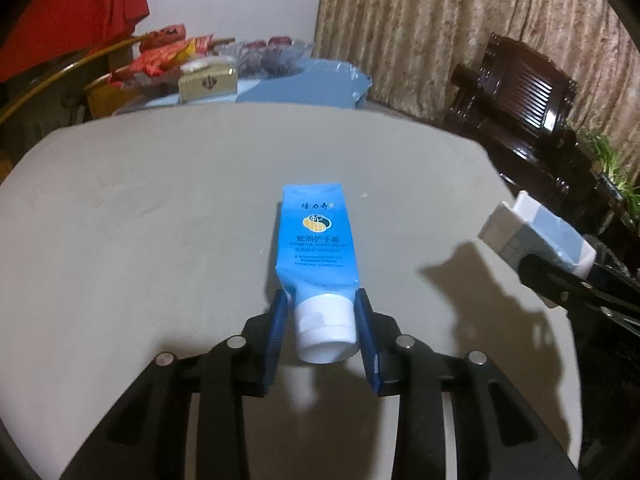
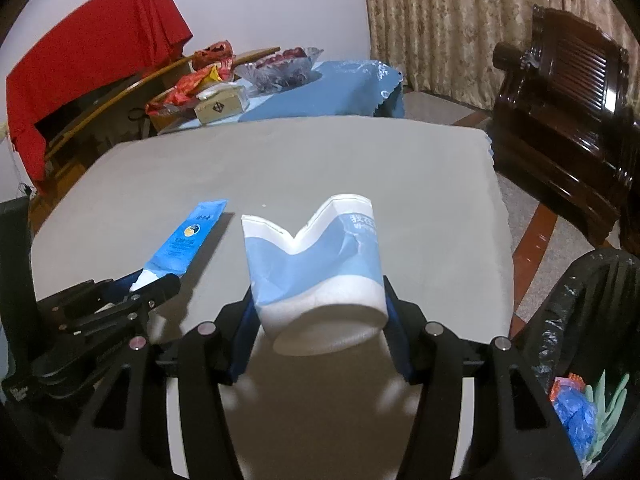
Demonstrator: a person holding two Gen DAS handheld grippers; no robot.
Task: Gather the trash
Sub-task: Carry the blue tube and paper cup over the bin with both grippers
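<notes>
Left gripper: my left gripper (image 1: 322,320) is clenched on the white cap end of the blue hand cream tube (image 1: 316,240). The flat tail of the tube points away from me, over the grey table (image 1: 160,200).

Right gripper: my right gripper (image 2: 320,312) grasps the crushed paper cup (image 2: 316,260) near its base. The rim is dented into a V and points away from me.

Where the trash is: both pieces seem lifted a little above the table, but I cannot tell how high. The two grippers are near each other, the left one just beside the right one.

Bin: the trash bin (image 2: 580,300) with a black liner stands beside the table, low on my right. Some blue and green waste already lies inside.

Step in hand, as I judge it: carry both pieces to the bin and drop them.

How to do it well: I move the right gripper first, because the bin is on its side. I keep the squeeze on the cup gentle, since the wall is already folded and may slip out if it collapses more.

Tube: the cap is smooth and round, so I keep the tube level and avoid fast swings.

Release: I open the jaws only when each piece is above the liner opening, not over its edge.

Risk: the two grippers may knock together when they cross.
</notes>
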